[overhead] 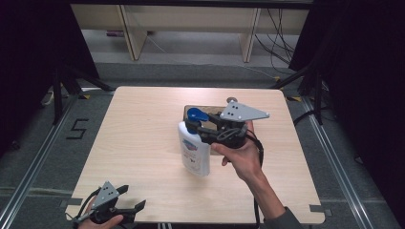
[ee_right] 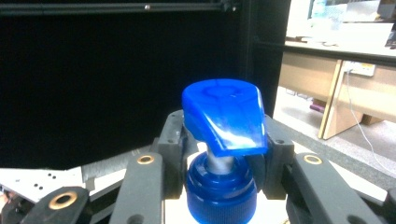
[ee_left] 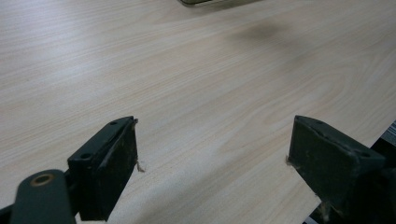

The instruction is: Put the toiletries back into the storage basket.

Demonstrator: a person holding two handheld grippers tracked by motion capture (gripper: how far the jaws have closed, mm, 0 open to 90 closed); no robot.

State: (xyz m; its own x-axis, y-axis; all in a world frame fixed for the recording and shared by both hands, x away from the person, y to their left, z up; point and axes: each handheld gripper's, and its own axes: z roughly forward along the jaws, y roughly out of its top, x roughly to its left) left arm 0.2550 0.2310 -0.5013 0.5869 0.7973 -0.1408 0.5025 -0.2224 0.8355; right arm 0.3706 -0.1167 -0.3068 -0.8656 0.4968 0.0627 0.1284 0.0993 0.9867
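A white pump bottle [overhead: 195, 151] with a blue pump head [overhead: 196, 114] stands upright over the middle of the wooden table [overhead: 143, 138]. My right gripper [overhead: 193, 128] comes in from the right and is shut on the bottle's blue neck, just under the pump head [ee_right: 224, 116]. In the right gripper view the jaws of that gripper [ee_right: 224, 161] clamp the blue collar [ee_right: 222, 186] from both sides. I cannot tell whether the bottle's base touches the table. My left gripper [overhead: 133, 197] rests low at the table's near left corner, open, with nothing between its jaws [ee_left: 212, 163].
A flat brown tray [overhead: 206, 110] lies just behind the bottle, and its edge [ee_left: 205, 2] peeks in at the top of the left gripper view. Black curtains flank the table. Wooden shelving [overhead: 191, 24] and cables [overhead: 277, 38] stand on the floor beyond.
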